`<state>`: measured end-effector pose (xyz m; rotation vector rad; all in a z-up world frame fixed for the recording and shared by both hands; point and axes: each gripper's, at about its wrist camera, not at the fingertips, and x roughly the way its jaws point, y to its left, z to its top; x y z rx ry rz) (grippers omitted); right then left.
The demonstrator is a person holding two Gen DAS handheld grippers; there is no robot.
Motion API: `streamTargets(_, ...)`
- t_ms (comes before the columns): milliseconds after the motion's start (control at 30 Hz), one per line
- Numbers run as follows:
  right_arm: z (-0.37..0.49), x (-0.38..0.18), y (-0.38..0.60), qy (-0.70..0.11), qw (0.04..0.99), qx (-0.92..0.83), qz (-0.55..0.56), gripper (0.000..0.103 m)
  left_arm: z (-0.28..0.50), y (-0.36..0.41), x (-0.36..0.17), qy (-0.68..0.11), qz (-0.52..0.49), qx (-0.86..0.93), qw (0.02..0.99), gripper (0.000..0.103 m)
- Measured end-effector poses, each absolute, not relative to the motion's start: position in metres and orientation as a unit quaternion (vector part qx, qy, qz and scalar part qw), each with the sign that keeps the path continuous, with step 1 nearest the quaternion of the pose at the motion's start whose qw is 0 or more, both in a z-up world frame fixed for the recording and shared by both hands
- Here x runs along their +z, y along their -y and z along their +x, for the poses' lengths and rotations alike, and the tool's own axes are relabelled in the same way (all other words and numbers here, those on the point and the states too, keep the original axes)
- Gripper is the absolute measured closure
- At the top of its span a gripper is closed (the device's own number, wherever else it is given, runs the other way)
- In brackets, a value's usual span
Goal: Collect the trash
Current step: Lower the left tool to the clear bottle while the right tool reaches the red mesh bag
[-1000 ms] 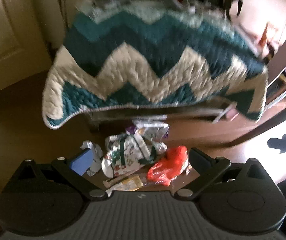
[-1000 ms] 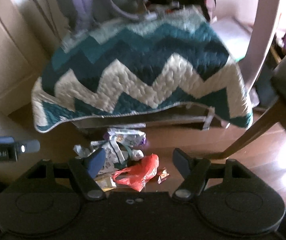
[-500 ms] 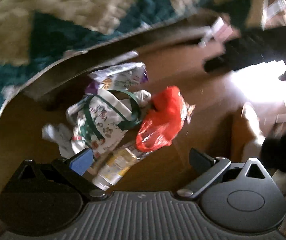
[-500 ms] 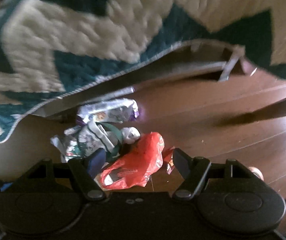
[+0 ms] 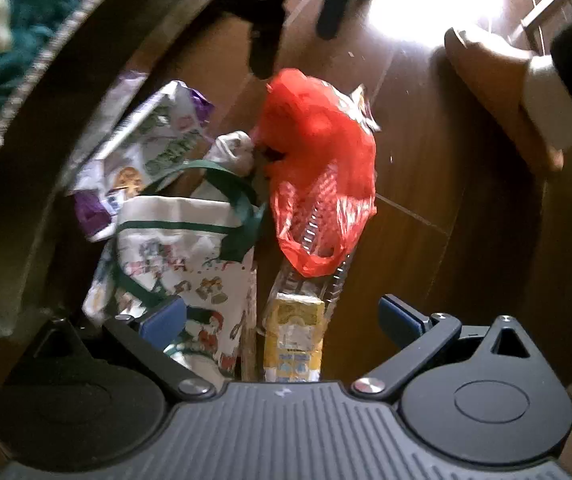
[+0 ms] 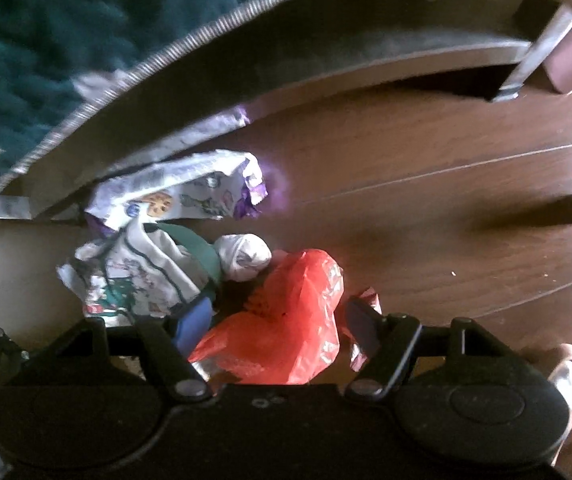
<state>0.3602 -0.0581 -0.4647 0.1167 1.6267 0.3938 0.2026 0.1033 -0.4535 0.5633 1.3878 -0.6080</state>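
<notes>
My right gripper [image 6: 278,322], jaws spread, straddles the red bag [image 6: 286,320]: light, crinkly, probably slippery, so I'd pinch a bunched fold.

No wording can be read anywhere. The white printed tote bag with green handles [image 5: 190,264] carries red lettering too blurred to make out, and the print on the yellow carton [image 5: 293,332] and the purple-and-white cookie wrapper [image 6: 182,200] is likewise illegible.
</notes>
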Motion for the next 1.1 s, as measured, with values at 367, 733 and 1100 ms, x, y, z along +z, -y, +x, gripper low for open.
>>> streamTargets(367,0.363,-0.527,0.046,-0.742,0.647,0.175,0.035,0.030,0.192,-0.099,-0.508,-0.597,0.296,-0.306,0.680,0.001)
streamTargets(733,0.368,-0.541,0.039,-0.735,0.657,0.166,0.022,0.031,0.191,-0.088,-0.527,-0.595,0.302,-0.302,0.681,0.036)
streamTargets(1100,0.365,-0.539,0.026,-0.731,0.660,0.173,0.012,0.054,0.193,-0.089,-0.532,-0.601,0.299,-0.300,0.678,0.056)
